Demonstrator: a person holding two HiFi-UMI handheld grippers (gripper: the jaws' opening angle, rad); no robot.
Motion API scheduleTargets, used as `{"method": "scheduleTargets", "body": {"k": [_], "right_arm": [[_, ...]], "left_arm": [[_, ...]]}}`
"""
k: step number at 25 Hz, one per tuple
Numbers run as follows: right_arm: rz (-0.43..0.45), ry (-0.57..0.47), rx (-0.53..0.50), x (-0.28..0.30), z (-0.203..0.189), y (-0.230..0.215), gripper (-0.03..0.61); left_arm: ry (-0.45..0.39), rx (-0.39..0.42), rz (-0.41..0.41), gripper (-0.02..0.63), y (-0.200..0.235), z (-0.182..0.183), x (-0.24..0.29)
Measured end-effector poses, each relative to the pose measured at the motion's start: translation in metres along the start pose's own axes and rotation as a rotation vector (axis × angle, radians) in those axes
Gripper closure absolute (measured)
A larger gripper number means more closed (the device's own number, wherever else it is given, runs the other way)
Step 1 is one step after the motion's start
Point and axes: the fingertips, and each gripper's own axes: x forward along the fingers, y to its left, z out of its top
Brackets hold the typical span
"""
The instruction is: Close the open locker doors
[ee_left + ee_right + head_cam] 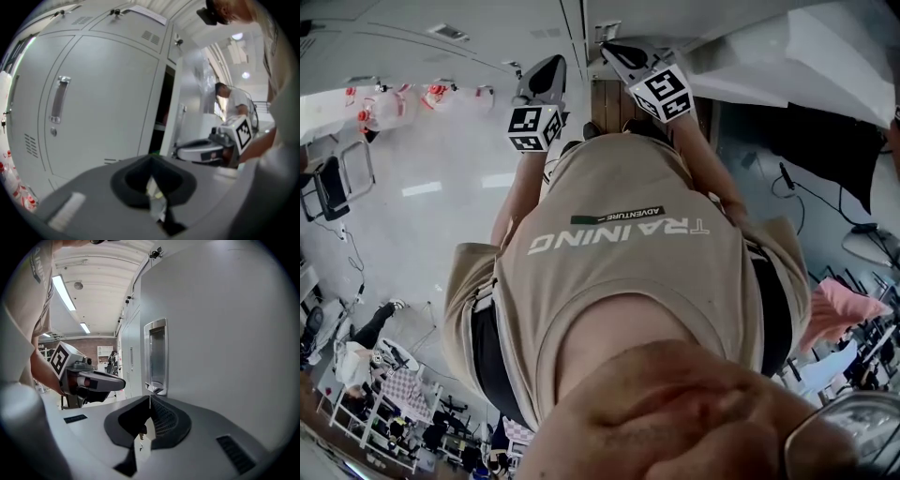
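Right hand-held gripper near locker door

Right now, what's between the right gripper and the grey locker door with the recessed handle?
Nothing; the right gripper view shows bare space from the right gripper to the grey locker door.

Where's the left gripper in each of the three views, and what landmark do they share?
Head view: top, left of centre, left gripper pointing away, marker cube nearest the shirt.
Left gripper view: bottom centre, its own jaws together, facing the lockers.
Right gripper view: left middle, seen side-on.
Shared landmark: the beige shirt, at the right edge and upper left in the gripper views.
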Motion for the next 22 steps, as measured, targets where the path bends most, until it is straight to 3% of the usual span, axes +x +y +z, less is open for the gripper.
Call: {"method": "scheduleTargets", "body": {"k": [8,22], "right_arm": [[0.02,0.026,-0.056,0.015,0.003,-0.014,0.563],[-0.008,0.039,-0.046,0.024,0.007,-0.048,0.563]], "left_arm": [[-0.034,-0.052,0.07,0.614,0.001,0.012,0.006],[-0.029,-0.051,0.065,0.614,-0.007,0.012,0.014]]}}
